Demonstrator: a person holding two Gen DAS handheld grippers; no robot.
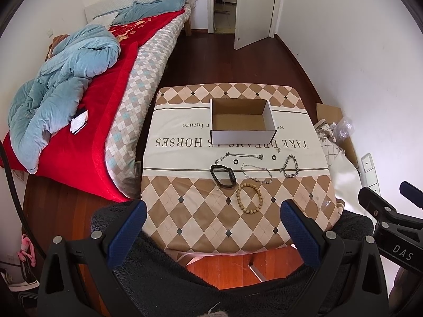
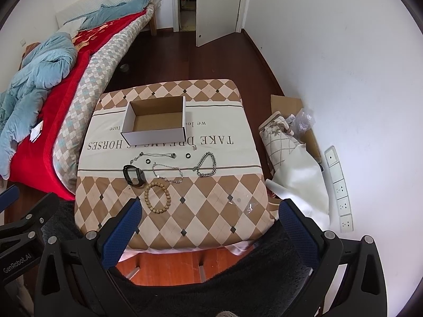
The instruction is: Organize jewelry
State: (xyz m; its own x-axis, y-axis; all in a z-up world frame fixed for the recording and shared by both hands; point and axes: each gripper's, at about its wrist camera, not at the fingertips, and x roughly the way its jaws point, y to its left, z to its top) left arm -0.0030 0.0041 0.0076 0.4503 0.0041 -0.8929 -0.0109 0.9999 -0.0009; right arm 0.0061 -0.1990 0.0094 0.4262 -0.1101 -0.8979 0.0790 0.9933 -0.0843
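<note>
Jewelry lies loose on the cloth-covered desk (image 1: 201,219), none of it yet in the cardboard box (image 1: 242,121). Nearest, the left tongs (image 1: 212,223) and right tongs (image 2: 210,223) both gape wide and carry nothing. Just beyond them sits the wooden bead bracelet (image 1: 249,198), then the black band (image 1: 223,175), thin chain bracelet (image 1: 257,173) and heavy link chain (image 1: 290,166), with small rings (image 1: 235,161) before the box. Thin chains may slip from the pads or snag the cloth and drag neighbours along.
</note>
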